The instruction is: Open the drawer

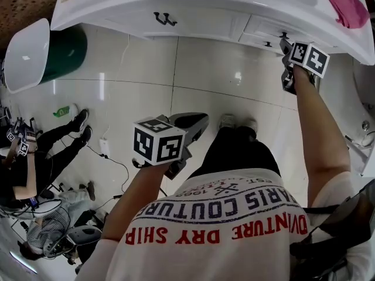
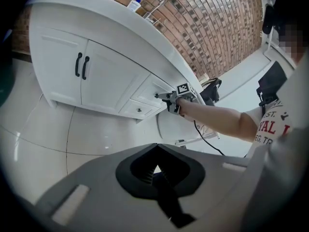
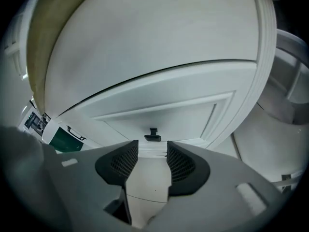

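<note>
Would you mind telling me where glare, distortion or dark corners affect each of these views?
Head view: light glares off the glossy floor tiles, and the vanity cabinet looks bowed. Left gripper view: fisheye bends the cabinet front; the rim is black. Right gripper view: black corners, yet the drawer knob reads clearly.

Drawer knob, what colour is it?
Black; the knob shows best in the right gripper view.

Right arm [image 1: 321, 133] reaches forward, right gripper [image 3: 152, 154] tilted down, jaws apart, empty. Left gripper [image 2: 155, 170] held near the body, jaws together
</note>
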`<action>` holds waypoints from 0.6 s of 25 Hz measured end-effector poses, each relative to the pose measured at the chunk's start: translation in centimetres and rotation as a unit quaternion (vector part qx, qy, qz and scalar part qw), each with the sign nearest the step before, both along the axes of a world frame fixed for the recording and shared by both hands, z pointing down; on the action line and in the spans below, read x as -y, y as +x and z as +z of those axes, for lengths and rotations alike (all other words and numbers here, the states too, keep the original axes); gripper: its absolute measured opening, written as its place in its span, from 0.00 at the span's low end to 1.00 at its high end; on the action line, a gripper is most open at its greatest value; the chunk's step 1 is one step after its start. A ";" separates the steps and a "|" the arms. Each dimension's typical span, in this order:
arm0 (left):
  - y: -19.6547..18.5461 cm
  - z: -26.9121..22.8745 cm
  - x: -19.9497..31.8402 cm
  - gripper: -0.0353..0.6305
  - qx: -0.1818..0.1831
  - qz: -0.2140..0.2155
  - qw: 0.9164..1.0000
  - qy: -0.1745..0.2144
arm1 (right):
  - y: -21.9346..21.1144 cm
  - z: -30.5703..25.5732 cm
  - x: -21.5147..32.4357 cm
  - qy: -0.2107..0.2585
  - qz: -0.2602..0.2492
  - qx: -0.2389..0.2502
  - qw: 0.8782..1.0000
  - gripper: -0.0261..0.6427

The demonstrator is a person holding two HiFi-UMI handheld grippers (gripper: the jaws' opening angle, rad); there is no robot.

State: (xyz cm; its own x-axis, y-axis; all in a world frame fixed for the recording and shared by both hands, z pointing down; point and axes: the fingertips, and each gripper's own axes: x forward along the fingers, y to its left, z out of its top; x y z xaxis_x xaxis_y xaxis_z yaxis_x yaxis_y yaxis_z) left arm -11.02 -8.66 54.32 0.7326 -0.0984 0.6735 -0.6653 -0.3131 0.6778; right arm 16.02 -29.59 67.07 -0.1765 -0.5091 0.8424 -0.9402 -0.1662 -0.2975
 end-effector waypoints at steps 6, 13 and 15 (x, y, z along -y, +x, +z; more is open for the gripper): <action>-0.4 0.8 0.2 0.04 0.001 -0.006 1.000 -0.005 | -0.1 1.2 2.0 -0.006 0.003 -0.017 1.000 0.32; -0.2 1.0 0.7 0.04 0.010 0.005 1.000 0.000 | -0.1 1.9 2.5 -0.014 -0.001 -0.031 0.999 0.26; -0.2 1.0 0.8 0.04 0.018 0.013 1.000 0.006 | -0.3 1.9 2.6 -0.016 -0.005 -0.038 0.999 0.25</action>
